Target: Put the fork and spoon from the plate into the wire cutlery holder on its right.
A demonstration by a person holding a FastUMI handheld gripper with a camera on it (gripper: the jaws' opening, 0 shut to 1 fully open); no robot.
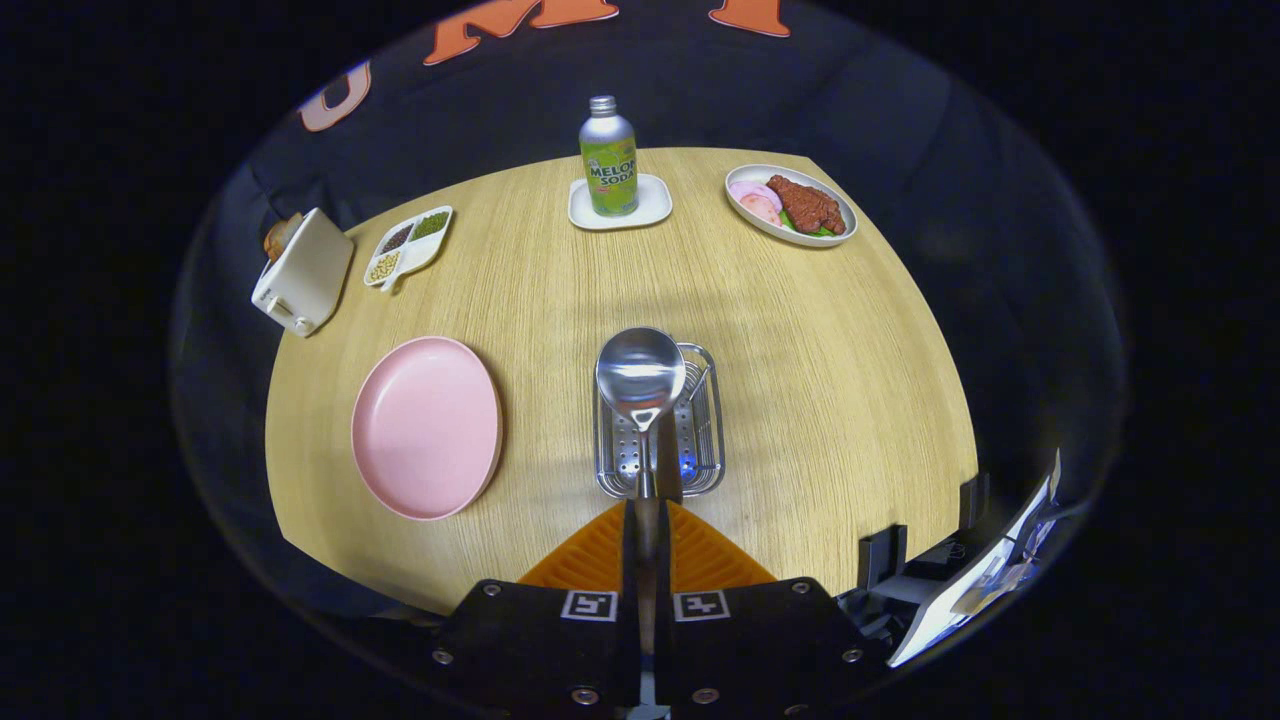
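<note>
Your orange ribbed fingers (647, 545) are clamped on the handle of the shiny metal spoon (640, 378), its bowl raised over the silver wire cutlery holder (706, 440) just ahead of them. A second utensil's handle leans inside the holder; you cannot tell which kind. The round pink plate (427, 427) sits empty on the wooden surface (820, 370), left of the holder.

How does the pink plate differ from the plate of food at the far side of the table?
The pink plate is bare; the food plate is white and holds meat and slices. The pink plate lies left of the holder, near the gripper, which is shut on the spoon; the food plate lies far beyond. Both rest flat on the table.
</note>
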